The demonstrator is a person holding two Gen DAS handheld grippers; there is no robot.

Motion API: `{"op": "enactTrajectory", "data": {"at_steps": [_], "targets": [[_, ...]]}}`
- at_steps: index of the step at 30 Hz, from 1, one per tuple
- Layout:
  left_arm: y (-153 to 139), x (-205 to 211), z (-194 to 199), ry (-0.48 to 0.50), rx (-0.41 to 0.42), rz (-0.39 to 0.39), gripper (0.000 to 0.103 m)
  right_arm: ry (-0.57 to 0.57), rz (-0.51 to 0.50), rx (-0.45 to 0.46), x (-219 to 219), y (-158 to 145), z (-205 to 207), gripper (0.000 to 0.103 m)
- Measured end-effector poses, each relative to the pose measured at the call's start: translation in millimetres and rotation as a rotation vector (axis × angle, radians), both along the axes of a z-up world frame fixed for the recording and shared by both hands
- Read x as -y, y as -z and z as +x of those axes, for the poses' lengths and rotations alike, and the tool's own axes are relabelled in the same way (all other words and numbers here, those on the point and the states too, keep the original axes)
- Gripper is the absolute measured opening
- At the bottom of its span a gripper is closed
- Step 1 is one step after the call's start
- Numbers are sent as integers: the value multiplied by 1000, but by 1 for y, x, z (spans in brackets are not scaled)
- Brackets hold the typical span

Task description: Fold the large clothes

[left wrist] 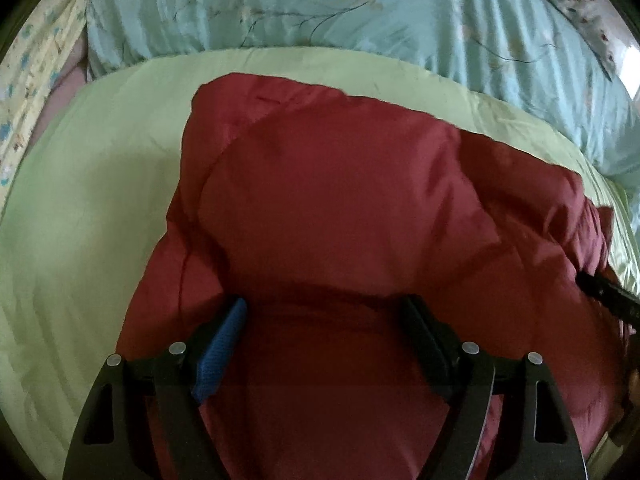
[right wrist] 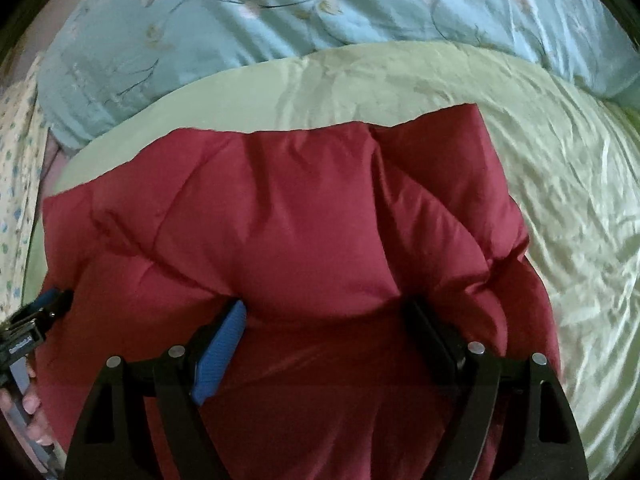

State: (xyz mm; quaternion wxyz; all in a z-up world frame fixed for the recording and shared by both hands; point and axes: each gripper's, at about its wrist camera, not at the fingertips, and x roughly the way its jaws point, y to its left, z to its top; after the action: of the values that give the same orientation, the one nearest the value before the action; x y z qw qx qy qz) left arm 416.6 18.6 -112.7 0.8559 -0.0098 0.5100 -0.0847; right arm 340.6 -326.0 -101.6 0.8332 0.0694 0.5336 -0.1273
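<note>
Lying across the pale green sheet [left wrist: 100, 168], the padded red garment [left wrist: 340, 200] is the reference for everything else noted here. It is bunched into puffy quilted folds, with its far edge short of the blue floral quilt [left wrist: 320, 4] that runs along the back of the sheet.

Left gripper [left wrist: 326, 316]: jaws spread wide, one finger carrying a blue pad [left wrist: 224, 348], the other black. Both fingers press down into the near part of the garment with a broad band of red cloth between them — nothing is pinched. In the right wrist view the same tool shows at the garment's left margin [right wrist: 44, 312], with the person's hand [right wrist: 32, 408] behind it.

Right gripper [right wrist: 326, 316]: likewise wide apart, its fingers sunk into the near folds of the garment and not closed on any cloth. Its dark tip shows at the garment's right edge in the left wrist view [left wrist: 600, 292].

Beyond the garment's left side — past the green sheet — a yellow patterned cloth [left wrist: 36, 60] lies at the margin.
</note>
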Motion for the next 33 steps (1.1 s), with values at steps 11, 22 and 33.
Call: {"op": "enactTrajectory", "data": {"at_steps": [11,22,33], "targets": [[24,-22,59,-98,-53,-93,78,86,85,59,21,3,-4,83],[25,-38,78,-131,-67,-161,70,157,144,116,37,2,-15,75],[-26,-39,-38,-4,93,-208,69,182,156,158,43,-1,-21,67]]}}
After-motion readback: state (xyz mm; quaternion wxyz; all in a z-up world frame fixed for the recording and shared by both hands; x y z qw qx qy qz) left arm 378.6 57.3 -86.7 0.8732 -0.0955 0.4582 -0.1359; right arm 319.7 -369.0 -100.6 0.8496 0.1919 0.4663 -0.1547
